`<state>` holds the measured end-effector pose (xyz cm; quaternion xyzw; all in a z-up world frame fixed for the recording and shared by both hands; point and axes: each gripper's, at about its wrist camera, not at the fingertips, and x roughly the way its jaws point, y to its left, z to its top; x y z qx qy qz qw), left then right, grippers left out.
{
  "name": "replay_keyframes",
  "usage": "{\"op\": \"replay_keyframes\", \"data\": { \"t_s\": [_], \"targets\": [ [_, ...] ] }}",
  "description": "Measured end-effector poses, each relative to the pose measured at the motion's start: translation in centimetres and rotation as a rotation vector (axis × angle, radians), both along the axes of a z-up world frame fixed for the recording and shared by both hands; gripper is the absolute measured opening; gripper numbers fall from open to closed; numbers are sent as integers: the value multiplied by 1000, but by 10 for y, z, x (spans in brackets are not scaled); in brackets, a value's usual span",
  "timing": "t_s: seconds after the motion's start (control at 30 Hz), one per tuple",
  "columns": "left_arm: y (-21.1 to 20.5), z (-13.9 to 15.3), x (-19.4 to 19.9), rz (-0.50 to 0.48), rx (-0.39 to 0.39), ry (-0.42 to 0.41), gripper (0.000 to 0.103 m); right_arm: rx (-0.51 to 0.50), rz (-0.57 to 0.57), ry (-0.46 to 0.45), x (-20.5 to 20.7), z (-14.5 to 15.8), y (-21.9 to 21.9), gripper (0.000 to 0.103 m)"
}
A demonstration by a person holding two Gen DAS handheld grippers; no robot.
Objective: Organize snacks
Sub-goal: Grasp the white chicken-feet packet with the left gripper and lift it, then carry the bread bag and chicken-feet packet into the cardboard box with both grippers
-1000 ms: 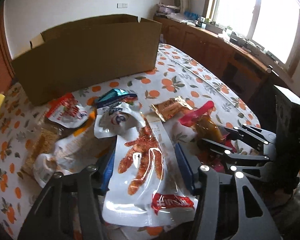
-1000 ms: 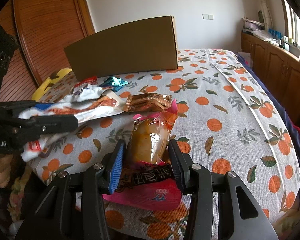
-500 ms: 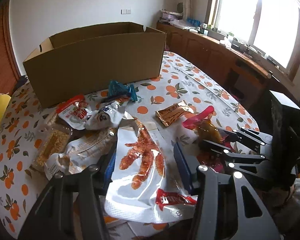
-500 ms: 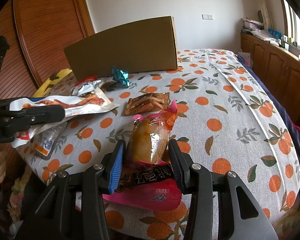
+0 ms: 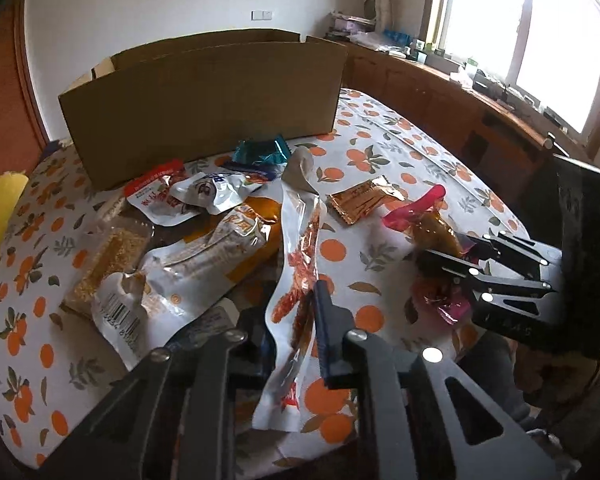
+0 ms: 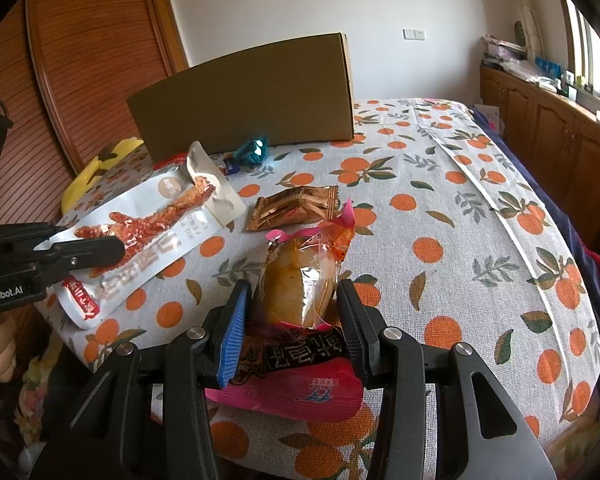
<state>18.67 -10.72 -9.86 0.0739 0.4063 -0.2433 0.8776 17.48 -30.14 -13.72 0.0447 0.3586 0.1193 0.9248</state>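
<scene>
**Two packets gripped, box not yet filled**

At far left a yellow cushion (image 5: 2,216) lies at the edge of the bench (image 5: 384,144). Next comes the loose heap: a sesame bar (image 5: 108,264), a large white pouch (image 5: 196,264) and a red-and-white packet (image 5: 156,200), all on the cloth in front of the cardboard box (image 5: 204,108). A teal wrapper (image 5: 262,151) sits just beside the box wall.

The left gripper (image 5: 296,320) has its jaws closed right down on the chicken-foot pouch (image 5: 300,264), pinching the film flat so it stands on edge.

Right of it, a gold sachet (image 6: 296,206) lies apart on the cloth. The right gripper (image 6: 290,320) has its jaws partly open around the pink-and-amber packet (image 6: 300,280), pads against its sides, the packet resting on the bench.

The box interior is hidden, so I cannot tell whether it holds anything. Judging by the spread, sorting is early: two packets are in hand, at least five lie loose.
</scene>
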Motion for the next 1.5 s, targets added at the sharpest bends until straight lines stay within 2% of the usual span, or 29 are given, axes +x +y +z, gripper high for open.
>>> {"op": "replay_keyframes", "data": {
  "t_s": [0.13,0.5,0.77,1.0,1.2,1.5],
  "targets": [
    [-3,5,-7,1,15,-40,12,6,-1,-1,0,0,0,44],
    [2,37,-22,0,-34,-113,13,20,-9,5,-6,8,-7,40],
    [12,57,-25,28,-62,-175,12,17,9,-24,-10,25,-5,40],
    [18,52,-20,34,-55,-184,11,8,17,-26,-10,26,0,40],
    [27,53,-17,56,-100,-178,10,20,24,-8,-8,18,1,40],
    [24,73,-22,42,-123,-222,10,23,65,-48,-11,38,9,41]
  ]
}}
